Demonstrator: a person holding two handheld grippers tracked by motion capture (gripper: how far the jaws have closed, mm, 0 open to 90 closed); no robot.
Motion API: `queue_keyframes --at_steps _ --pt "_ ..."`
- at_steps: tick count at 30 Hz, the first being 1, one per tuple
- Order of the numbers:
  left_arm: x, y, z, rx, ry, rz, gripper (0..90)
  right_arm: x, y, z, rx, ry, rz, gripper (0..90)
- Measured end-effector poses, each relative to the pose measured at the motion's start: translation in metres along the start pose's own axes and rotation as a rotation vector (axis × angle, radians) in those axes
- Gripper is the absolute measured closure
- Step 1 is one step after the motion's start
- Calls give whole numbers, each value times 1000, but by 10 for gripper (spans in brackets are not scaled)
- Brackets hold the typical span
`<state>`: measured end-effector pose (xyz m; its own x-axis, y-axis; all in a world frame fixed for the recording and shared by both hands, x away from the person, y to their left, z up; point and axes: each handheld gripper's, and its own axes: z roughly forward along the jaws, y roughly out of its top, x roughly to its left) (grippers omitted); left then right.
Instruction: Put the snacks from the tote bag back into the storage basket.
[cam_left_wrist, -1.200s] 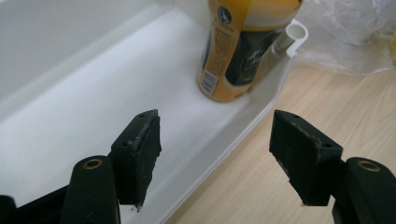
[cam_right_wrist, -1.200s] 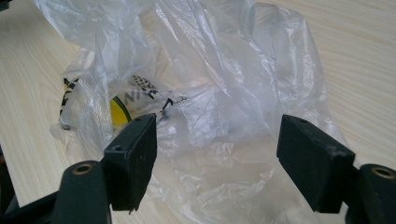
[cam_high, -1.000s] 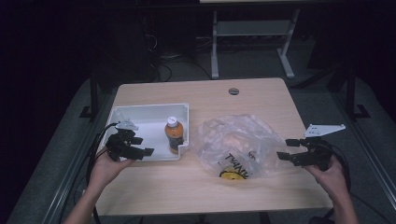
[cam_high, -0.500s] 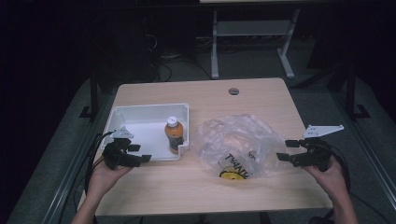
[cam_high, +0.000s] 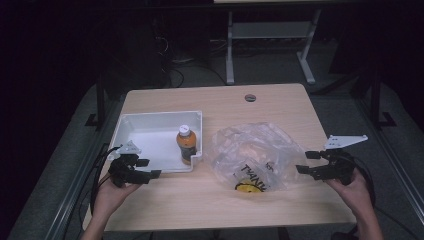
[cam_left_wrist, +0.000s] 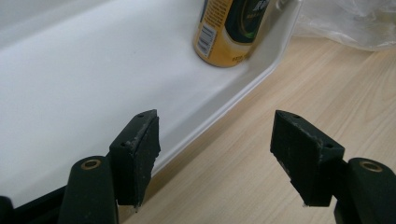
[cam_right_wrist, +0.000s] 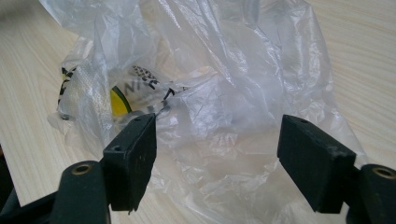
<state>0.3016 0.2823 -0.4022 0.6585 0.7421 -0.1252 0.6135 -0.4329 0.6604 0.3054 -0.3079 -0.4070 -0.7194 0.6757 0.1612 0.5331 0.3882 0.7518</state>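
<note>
A small bottle of orange drink (cam_high: 186, 144) with a white cap stands upright in the right front corner of a white tray (cam_high: 145, 134); its lower part (cam_left_wrist: 232, 28) appears in the left gripper view. My left gripper (cam_high: 151, 168) is open at the tray's front left corner, its jaws straddling the tray's front rim (cam_left_wrist: 205, 130). A crumpled clear plastic bag (cam_high: 252, 155) with black and yellow print lies right of the tray. My right gripper (cam_high: 304, 162) is open just right of the bag, with the bag (cam_right_wrist: 210, 102) spread ahead of its jaws.
The light wooden table (cam_high: 220, 205) has a round cable hole (cam_high: 250, 97) near its far edge. Dark floor, cables and a white metal stand (cam_high: 270, 45) lie beyond the table. Bare wood stretches along the front between my hands.
My left gripper has drawn back toward the table's front left, away from the tray. The right gripper has hardly moved. Bottle and bag are unmoved.
</note>
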Motion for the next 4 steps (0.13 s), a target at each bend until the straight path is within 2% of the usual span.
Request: queue_keyframes --at_steps 4 --pt "-3 -4 1 10 18 16 320 2 0 1 -6 0 -18 277"
